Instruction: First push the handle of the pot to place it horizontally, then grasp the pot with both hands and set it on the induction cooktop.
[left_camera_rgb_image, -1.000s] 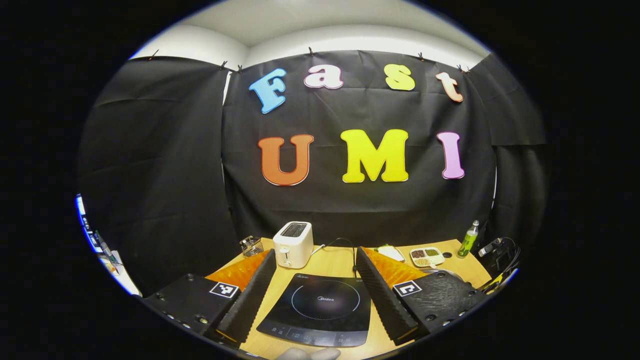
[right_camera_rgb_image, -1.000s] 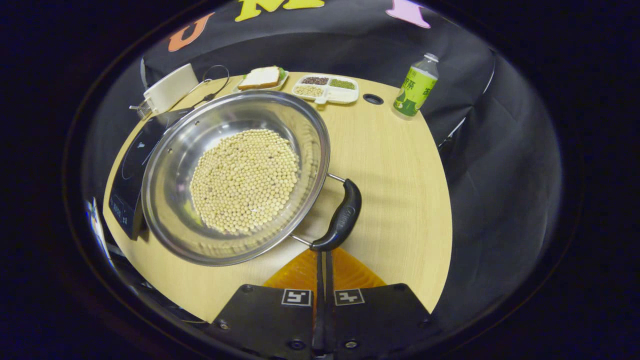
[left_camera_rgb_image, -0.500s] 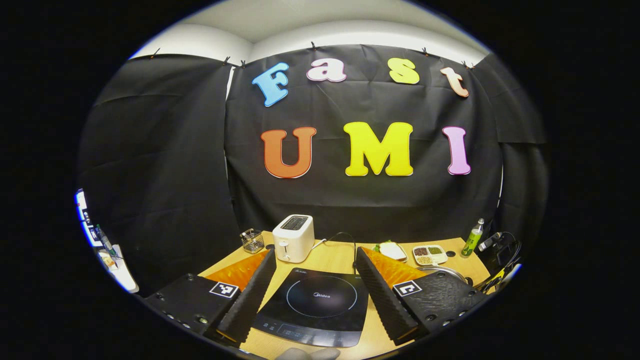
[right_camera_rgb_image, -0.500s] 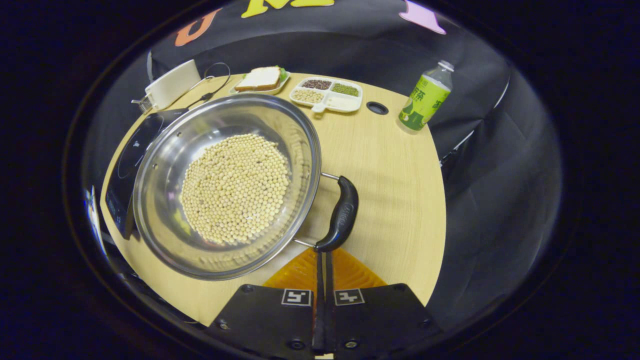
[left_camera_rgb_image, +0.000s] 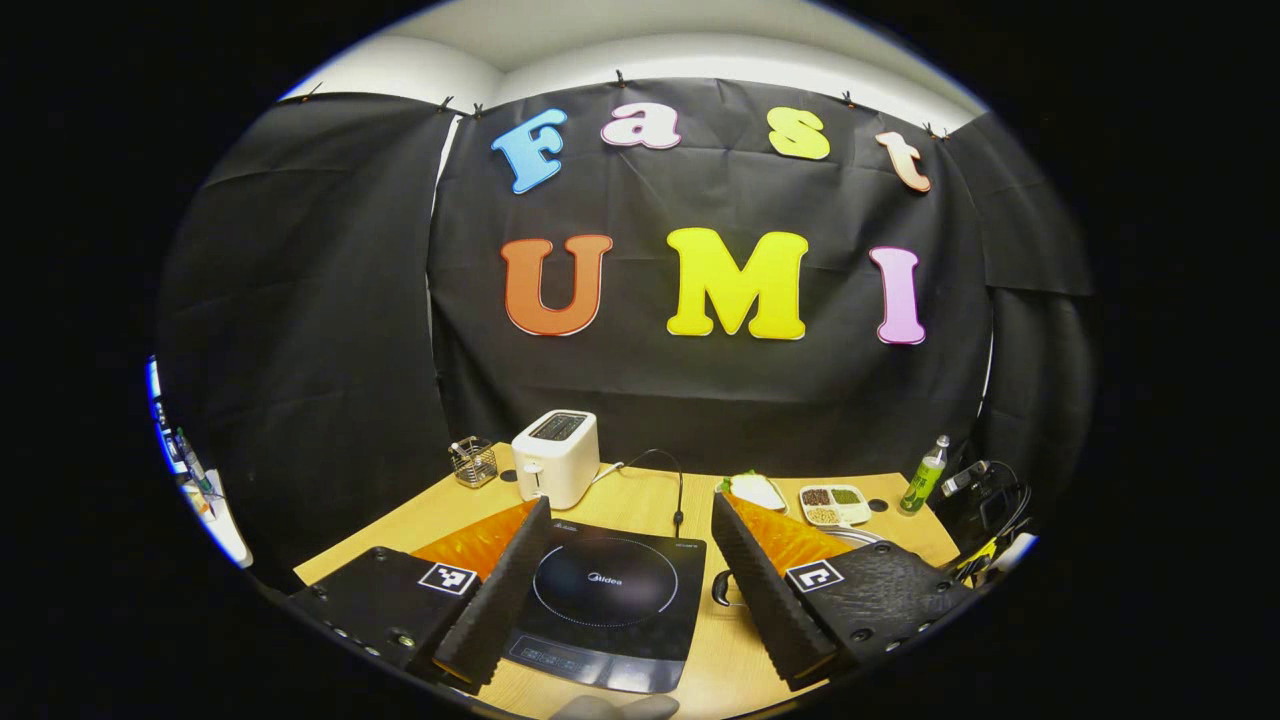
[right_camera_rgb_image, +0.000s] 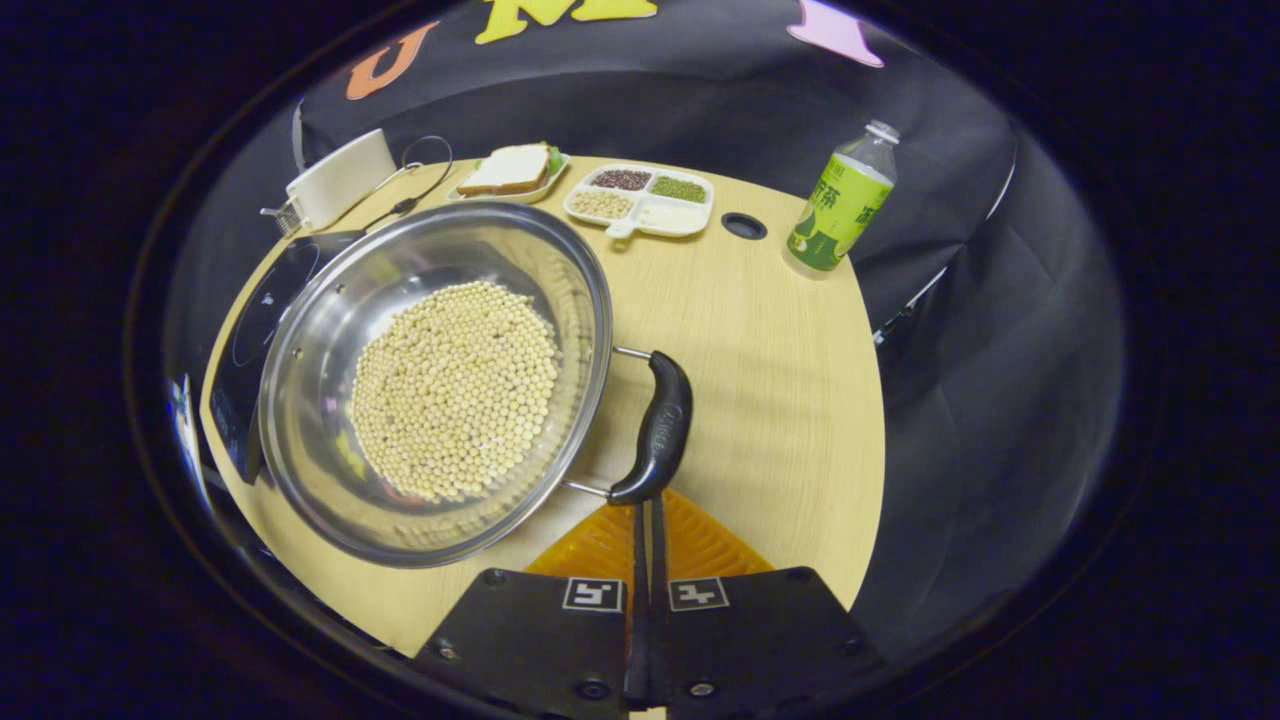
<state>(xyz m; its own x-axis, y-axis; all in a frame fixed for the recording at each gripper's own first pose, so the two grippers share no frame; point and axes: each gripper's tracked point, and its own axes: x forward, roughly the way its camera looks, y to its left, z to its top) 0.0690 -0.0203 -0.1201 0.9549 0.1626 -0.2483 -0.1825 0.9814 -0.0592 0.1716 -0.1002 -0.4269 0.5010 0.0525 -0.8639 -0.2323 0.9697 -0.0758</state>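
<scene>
Left gripper view: left gripper (left_camera_rgb_image: 625, 560) jaws wide, hovering over the cooktop (left_camera_rgb_image: 605, 600) near the worktop's (left_camera_rgb_image: 650, 500) front edge; toaster (left_camera_rgb_image: 556, 458) at the back edge. Right gripper view: right gripper (right_camera_rgb_image: 645, 515) jaws closed together, empty, tips touching the near end of the handle (right_camera_rgb_image: 655, 428); pot (right_camera_rgb_image: 430, 370) of beans (right_camera_rgb_image: 455, 390) sits on the worktop, its far side overlapping the cooktop, bottle (right_camera_rgb_image: 838, 200) by the back right edge.

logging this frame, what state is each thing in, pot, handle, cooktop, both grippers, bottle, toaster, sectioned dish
pot: on the table beside the cooktop, full of pale beans
pot handle: closed fingertips at its near end
induction cooktop: bare, nothing on it
right gripper: shut, holds nothing
left gripper: open over the cooktop
green bottle: upright, capped
toaster: upright, slots empty
sectioned dish: filled with beans
</scene>
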